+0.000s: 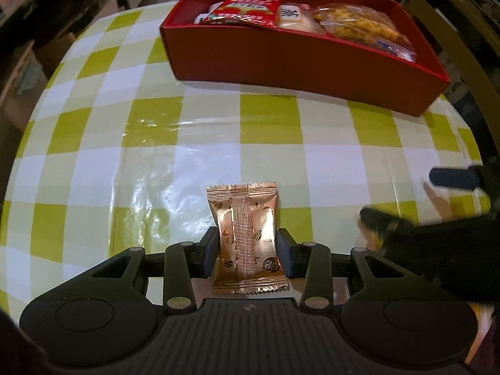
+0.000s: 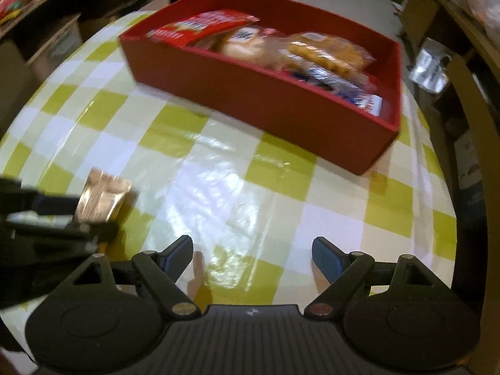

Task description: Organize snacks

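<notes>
1. Left gripper is clamped on a copper foil snack packet, one pad on each side. Packet's back seam faces the cam, top crimp points toward the far side.
2. Packet sits over the green/white checked tablecloth, near side of the table. Can't tell if it's touching the cloth or lifted off.
3. Right gripper is spread wide w/ nothing between the blue pads, just tablecloth under it.
4. From the right cam the left gripper and packet show at the left edge, pretty blurry.
5. Red box is at the far side, well apart from the packet. Already in it: red snack bag at the left, pale wrapped snack in the middle, clear bag of yellow-orange crunchy stuff to the right.
6. Right cam also shows a blue/white wrapper at the box's right end.
</notes>
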Tool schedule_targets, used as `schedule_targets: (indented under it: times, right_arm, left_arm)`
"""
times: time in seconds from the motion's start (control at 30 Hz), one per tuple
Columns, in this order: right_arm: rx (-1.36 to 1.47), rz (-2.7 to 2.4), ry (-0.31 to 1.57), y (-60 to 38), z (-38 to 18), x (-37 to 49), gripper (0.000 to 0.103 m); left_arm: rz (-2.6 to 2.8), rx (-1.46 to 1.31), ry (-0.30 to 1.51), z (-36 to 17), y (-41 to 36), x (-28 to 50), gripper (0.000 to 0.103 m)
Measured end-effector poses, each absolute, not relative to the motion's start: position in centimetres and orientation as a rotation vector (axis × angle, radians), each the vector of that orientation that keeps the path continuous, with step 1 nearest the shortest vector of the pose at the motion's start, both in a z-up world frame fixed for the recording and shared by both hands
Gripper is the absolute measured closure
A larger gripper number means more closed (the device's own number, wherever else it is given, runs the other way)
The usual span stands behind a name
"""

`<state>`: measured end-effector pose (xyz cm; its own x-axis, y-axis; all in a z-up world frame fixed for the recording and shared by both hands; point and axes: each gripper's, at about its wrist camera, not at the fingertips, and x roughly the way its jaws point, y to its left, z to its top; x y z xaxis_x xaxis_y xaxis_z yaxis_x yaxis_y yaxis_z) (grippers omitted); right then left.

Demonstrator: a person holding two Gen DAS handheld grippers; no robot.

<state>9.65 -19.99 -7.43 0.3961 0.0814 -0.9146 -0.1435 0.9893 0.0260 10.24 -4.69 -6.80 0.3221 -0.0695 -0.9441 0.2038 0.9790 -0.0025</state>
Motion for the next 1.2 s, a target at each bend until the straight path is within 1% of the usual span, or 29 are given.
schedule_targets:
  times: [0.1, 0.23, 0.27, 0.47, 0.57, 0.7, 0.83, 0.97, 1.2]
  right_arm:
    - [-0.017, 0.134, 1.177, -20.4, -7.7, 9.9, 0.012]
    - [-0.071, 0.131, 1.204, -19.6, -8.8, 9.9, 0.012]
    - [-0.087, 0.129, 1.208, -19.5, -9.2, 9.9, 0.010]
    - [-0.093, 0.144, 1.192, -19.4, -9.3, 9.7, 0.010]
    - [-0.097, 0.159, 1.188, -19.4, -9.0, 9.3, 0.014]
    - [-0.099, 0.158, 1.183, -19.5, -8.6, 9.3, 0.014]
    - [-0.033, 0.132, 1.156, -20.6, -7.5, 9.7, 0.014]
    - [0.124, 0.145, 1.136, -21.8, -6.3, 10.2, 0.014]
    - [0.202, 0.231, 1.199, -19.5, -7.2, 11.2, 0.014]
  left_arm:
    - [-0.200, 0.149, 1.234, -7.1, -4.9, 9.9, 0.055]
    - [-0.200, 0.161, 1.235, -7.3, -5.3, 10.0, 0.055]
    - [-0.197, 0.165, 1.233, -7.3, -5.4, 9.9, 0.055]
    - [-0.183, 0.182, 1.230, -7.3, -5.7, 10.0, 0.055]
    - [-0.181, 0.209, 1.219, -7.2, -6.0, 9.7, 0.055]
    - [-0.180, 0.236, 1.205, -7.0, -6.3, 9.5, 0.055]
    - [-0.187, 0.275, 1.179, -6.6, -6.9, 9.1, 0.055]
    - [-0.197, 0.309, 1.162, -6.6, -7.7, 8.7, 0.055]
    - [-0.227, 0.317, 1.166, -7.1, -8.7, 8.3, 0.055]
